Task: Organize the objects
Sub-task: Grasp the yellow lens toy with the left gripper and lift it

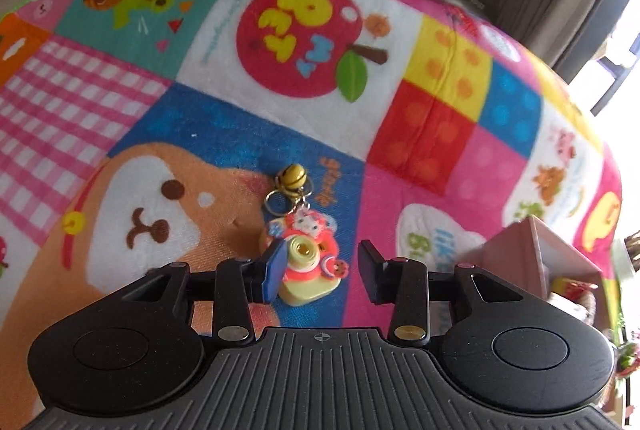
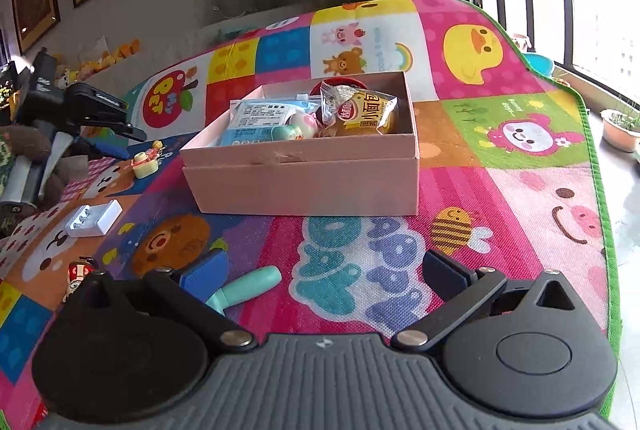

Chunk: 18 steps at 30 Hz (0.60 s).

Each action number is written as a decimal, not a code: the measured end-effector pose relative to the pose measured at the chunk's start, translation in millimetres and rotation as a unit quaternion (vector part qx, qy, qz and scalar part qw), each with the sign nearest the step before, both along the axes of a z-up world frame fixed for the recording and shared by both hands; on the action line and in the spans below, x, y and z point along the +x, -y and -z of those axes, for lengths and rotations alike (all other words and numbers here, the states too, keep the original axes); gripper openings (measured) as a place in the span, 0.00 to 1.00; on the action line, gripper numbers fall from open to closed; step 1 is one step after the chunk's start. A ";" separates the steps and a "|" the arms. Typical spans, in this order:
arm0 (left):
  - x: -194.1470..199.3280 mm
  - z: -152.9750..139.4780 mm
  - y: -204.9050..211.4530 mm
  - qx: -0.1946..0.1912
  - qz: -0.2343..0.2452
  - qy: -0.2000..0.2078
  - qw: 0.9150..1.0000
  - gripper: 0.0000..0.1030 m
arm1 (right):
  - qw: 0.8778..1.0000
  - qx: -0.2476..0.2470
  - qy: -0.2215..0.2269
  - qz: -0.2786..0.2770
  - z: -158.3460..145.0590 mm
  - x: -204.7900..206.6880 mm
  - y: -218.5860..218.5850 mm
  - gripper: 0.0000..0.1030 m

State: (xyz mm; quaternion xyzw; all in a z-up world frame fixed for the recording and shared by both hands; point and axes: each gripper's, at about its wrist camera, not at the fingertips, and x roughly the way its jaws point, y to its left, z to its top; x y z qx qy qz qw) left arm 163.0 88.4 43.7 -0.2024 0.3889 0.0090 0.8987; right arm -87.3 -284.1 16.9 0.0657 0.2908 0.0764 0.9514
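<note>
Closest to the left wrist lens is the left hand-held gripper. Its jaws stand at a narrow gap and clamp nothing. A toy camera keychain lies on the play mat between the two fingers, with its ring and yellow bell stretched out ahead. The blue pad on the picture's left covers the toy's edge, but the other pad stands apart from it, so the toy is bracketed and not gripped. The risk I see here is an off-centre closing: one pad would arrive first and push the light toy sideways over the mat, or pinch only its rim so that it twists out. The loose ring and bell could also drag and swing once the toy is lifted. In the right wrist view, the right hand-held gripper is released, jaws spread wide, with only mat between them. A teal-handled tool lies just beside its left finger, and a careless sweep could knock it away. The pink box sits further ahead and is already crowded with a snack packet and other items. A thing dropped onto that pile may roll back out. The keychain lies near the box's left side.
</note>
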 end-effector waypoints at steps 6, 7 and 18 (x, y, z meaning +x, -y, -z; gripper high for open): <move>23.4 0.5 23.2 0.052 0.002 -0.001 0.999 0.42 | 1.000 0.004 -0.005 -0.009 1.3 1.8 -0.6 1.00; 26.9 -0.8 25.3 0.055 0.000 -0.005 0.998 0.42 | 1.000 0.004 -0.005 -0.009 1.4 1.8 -0.8 1.00; 35.7 -0.9 19.5 0.088 0.001 -0.016 0.996 0.43 | 1.000 0.002 -0.005 -0.010 1.9 1.0 -1.8 1.00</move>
